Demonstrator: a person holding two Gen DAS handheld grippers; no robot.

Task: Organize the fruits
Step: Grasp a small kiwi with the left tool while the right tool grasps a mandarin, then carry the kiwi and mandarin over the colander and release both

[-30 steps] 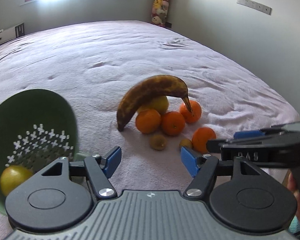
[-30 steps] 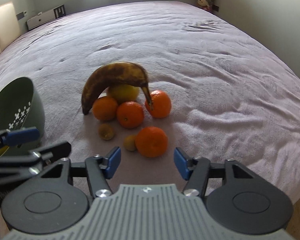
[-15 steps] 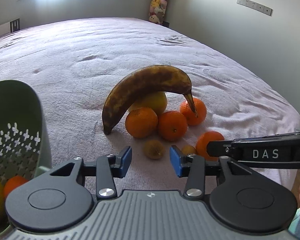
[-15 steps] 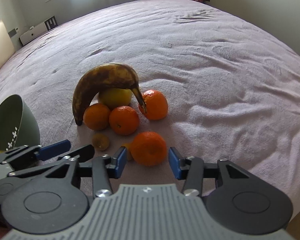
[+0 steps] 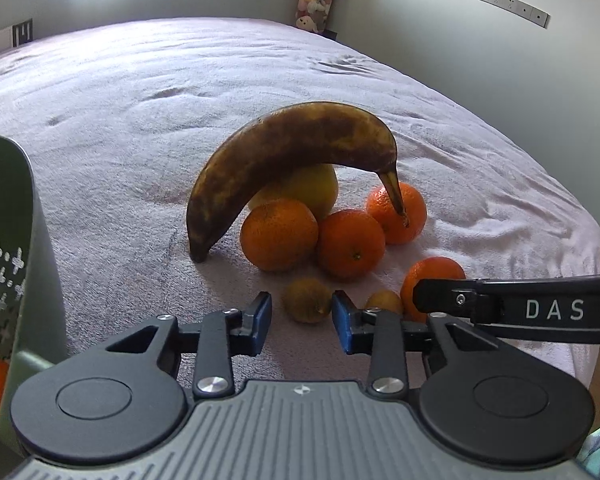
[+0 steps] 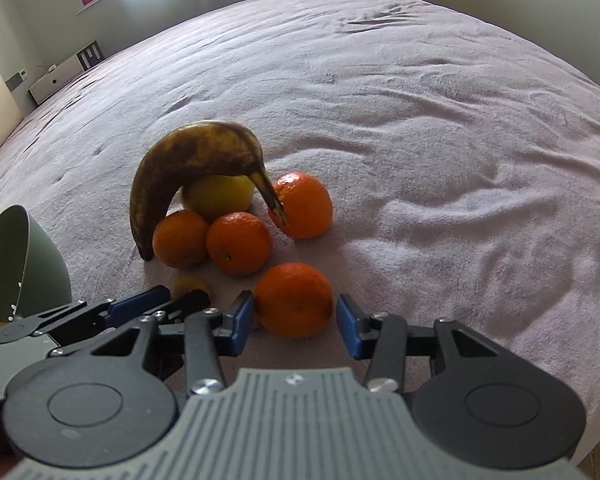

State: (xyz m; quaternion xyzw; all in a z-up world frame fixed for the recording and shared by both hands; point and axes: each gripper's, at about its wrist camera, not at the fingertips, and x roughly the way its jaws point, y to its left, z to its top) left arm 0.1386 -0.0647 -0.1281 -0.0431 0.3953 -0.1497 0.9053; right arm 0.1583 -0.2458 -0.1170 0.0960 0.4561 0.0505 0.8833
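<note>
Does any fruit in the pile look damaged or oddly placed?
Yes. The banana is mostly brown, so it looks overripe, and it arches over the yellow fruit, its tip on the bed cover rather than lying flat.

White capitals "DAS" are showing on the black side of the right gripper [image 5: 440, 304], crossing the left wrist view. No other text is reading legibly.
</note>
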